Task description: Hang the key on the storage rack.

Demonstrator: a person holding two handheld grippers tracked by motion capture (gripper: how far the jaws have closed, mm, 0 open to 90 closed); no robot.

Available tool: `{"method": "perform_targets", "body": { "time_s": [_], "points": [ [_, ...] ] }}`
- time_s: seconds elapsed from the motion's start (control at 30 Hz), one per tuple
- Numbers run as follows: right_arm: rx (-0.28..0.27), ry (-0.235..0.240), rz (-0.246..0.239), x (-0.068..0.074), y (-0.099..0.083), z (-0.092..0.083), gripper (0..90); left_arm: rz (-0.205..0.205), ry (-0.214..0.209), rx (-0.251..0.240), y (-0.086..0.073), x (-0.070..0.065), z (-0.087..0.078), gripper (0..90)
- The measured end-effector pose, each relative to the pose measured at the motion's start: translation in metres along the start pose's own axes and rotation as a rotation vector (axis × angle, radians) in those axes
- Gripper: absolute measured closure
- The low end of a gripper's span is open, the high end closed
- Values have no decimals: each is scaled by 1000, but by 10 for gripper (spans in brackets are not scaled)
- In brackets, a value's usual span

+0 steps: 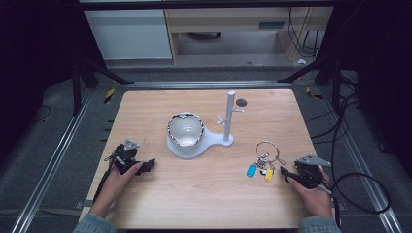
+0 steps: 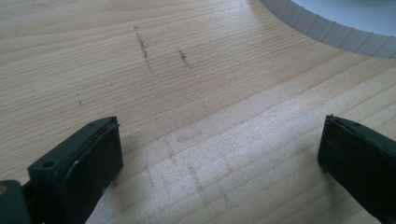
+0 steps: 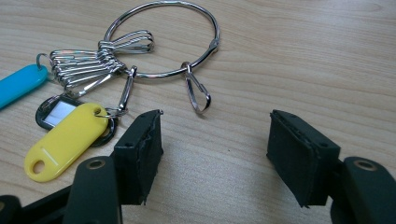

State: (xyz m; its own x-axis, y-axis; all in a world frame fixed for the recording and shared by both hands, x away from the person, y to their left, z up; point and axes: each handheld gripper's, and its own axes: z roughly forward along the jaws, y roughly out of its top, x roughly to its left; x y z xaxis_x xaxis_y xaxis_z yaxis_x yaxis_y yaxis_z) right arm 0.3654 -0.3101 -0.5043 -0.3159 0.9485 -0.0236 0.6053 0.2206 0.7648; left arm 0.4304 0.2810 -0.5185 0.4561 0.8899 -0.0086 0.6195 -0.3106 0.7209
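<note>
High view: your right gripper point(image 1: 287, 174) is lying near-right, jaws parted and empty, just beside the key ring point(image 1: 270, 151). Left gripper view: your left gripper point(image 2: 219, 163) is gaping over bare table point(image 2: 187, 84). Right gripper view: the key ring point(image 3: 163, 39) is looking light, stiff, slippery; take the thin wire hoop.

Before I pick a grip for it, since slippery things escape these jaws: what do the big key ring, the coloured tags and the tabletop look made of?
The key ring looks like polished metal wire: thin, silvery, with bright glints. The yellow tag and blue tag look like smooth moulded plastic with a soft sheen. The tabletop looks like pale wood or wood-look laminate: straight grain lines, matte.
</note>
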Motion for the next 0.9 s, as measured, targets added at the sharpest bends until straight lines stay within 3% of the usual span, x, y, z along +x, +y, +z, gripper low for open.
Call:
{"method": "perform_targets", "body": {
  "time_s": [0.27,0.3,0.37,0.4,0.7,0.8,0.9],
  "points": [
    [29,25,10,1,4,-1,404,2,0,0,0,-1,0,0],
    [24,34,0,2,7,-4,475,4,0,2,0,-1,0,0],
    [17,37,-7,3,8,-6,492,6,-1,2,0,-1,-1,0],
    [-8,41,-12,4,12,-10,555,7,-4,0,0,-2,0,0],
    [-40,52,-31,2,22,-19,787,8,-7,0,0,-3,0,0],
    [-33,58,-35,2,28,-17,801,10,-7,1,0,-3,-1,0],
    [11,65,-83,-1,43,-6,795,11,-7,0,-1,-4,-1,0]
  ]
}}
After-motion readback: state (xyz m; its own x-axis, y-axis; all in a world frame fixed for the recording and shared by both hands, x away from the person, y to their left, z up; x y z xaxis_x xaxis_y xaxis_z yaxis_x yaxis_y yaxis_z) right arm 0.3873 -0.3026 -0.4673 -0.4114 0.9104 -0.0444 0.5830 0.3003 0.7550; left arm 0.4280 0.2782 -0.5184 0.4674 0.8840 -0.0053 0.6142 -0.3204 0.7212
